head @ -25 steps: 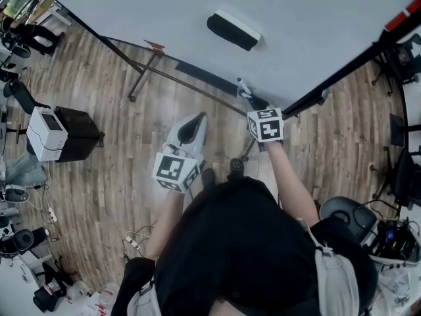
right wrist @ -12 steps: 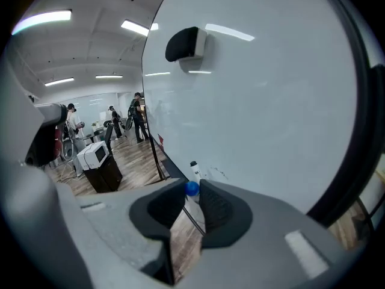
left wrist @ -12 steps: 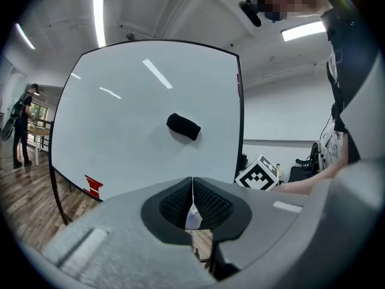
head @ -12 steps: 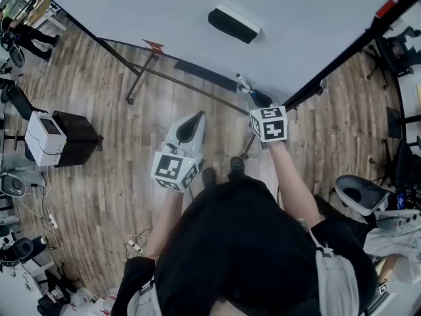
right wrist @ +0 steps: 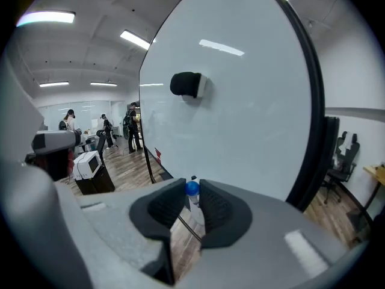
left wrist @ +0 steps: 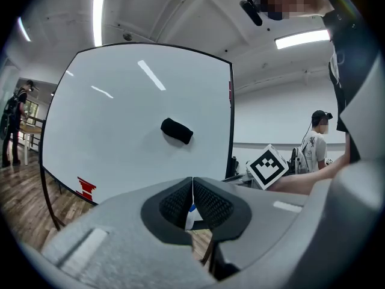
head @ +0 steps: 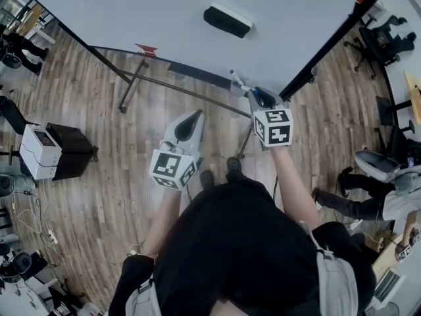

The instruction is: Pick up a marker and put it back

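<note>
A white marker with a blue cap [right wrist: 192, 189] stands between the pads of my right gripper [right wrist: 192, 191]. Its jaws are closing, and the pads touch the cap on both sides. In the head view the marker [head: 238, 82] sticks out ahead of the right gripper [head: 253, 95] at the whiteboard's [head: 151, 18] lower edge. My left gripper [head: 196, 116] hangs lower and to the left over the floor. Its pads [left wrist: 207, 205] meet with nothing between them. A black eraser [head: 227, 20] clings to the board.
The whiteboard's black frame and stand legs [head: 131, 87] run across the wooden floor ahead. A printer on a black cabinet [head: 41, 147] is at the left. A seated person [head: 368, 189] and office chairs [head: 378, 41] are at the right. More people stand far off [right wrist: 102, 125].
The right gripper has edged toward the board's lower edge, with the marker still at its tip. The left gripper has barely moved. The head view has shifted, and a seated person now shows at the right.
</note>
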The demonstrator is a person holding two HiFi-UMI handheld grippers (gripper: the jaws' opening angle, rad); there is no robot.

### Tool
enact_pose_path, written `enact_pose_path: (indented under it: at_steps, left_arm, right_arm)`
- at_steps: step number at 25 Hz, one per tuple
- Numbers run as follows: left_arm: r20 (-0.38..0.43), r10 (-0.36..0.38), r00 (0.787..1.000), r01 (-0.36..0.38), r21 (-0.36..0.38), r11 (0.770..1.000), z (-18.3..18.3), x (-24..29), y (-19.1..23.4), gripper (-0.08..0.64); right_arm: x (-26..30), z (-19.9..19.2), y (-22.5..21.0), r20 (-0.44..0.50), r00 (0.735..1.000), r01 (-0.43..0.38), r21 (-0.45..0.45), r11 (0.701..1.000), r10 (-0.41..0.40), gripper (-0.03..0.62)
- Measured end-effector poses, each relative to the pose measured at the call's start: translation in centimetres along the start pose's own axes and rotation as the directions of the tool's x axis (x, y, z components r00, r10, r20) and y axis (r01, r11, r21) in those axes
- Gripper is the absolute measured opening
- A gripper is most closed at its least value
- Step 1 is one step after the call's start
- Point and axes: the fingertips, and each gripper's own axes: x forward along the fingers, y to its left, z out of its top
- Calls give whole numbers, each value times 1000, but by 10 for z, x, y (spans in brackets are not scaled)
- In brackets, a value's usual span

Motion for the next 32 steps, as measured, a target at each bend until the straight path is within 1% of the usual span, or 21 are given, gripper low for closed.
enact_pose_path:
  at_steps: [8,19,25,32]
  left_arm:
    - [1,-78,997,78,0,997,-2,-2,-9,14]
    - [-3,-132,991,132,17,991,2,1,-7,12]
    - [-19,-153,988,153,19,988,-2,4,-11,14]
    - [-24,-170,985,170,22,985,-1,7,-13,13]
  right_arm:
    - [-43,15,19,74,997,5,17,1000,-6,74]
    - [-98,36,60,183,983,-33,20,999,29,74]
    - [-113,38,70,212,977,-39,24,999,33,74]
    - [-116,38,77,216,975,-52,24,998,46,74]
